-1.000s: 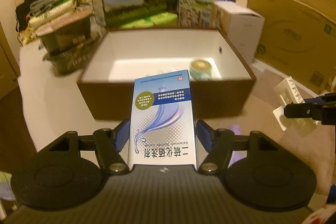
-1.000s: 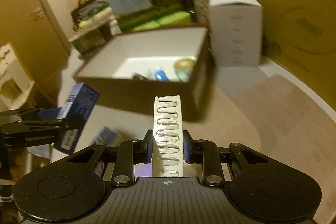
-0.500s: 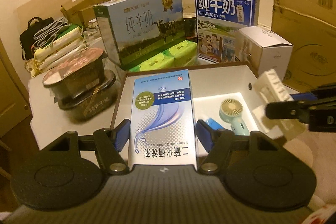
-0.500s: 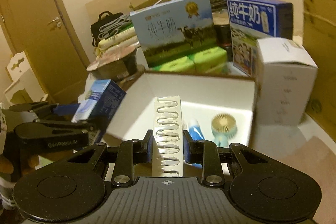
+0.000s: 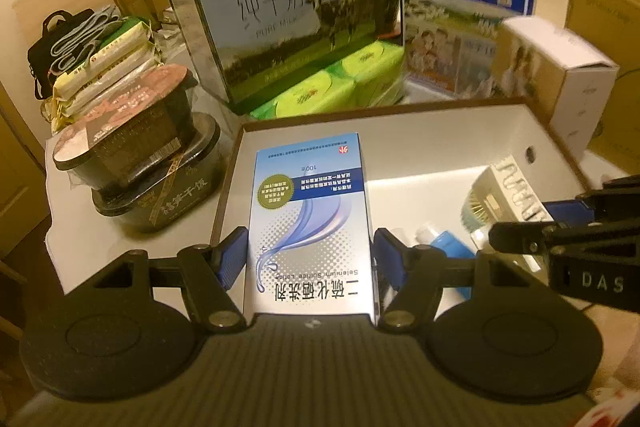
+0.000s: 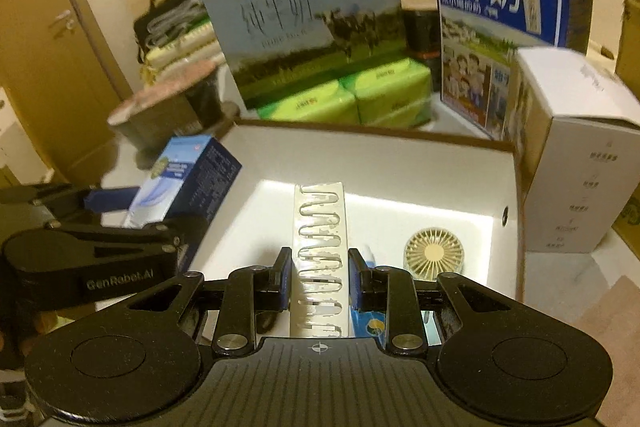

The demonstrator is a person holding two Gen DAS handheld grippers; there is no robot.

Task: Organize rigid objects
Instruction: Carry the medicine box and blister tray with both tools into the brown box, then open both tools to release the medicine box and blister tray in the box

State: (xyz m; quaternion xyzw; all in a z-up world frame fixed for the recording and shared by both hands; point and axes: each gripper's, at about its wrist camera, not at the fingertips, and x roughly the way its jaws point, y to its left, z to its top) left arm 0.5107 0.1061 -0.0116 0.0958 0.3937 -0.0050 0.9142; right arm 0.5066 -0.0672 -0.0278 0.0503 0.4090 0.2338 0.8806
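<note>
L gripper [image 5: 310, 259] jaws clamp blue carton [image 5: 310, 223], R gripper [image 6: 319, 283] jaws pinch clip strip [image 6: 319, 255], both over open box [image 6: 372, 139] for drop-in.

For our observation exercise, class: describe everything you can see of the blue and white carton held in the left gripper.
The blue and white carton is a flat cardboard pack, printed with a water swirl, a green round badge and Chinese text plus "Selenium Sulfide Lotion". It looks closed and undamaged. The left gripper clamps its long sides, holding it tilted above the near left part of the open white-lined box. Only the gripper pads touch it.
</note>
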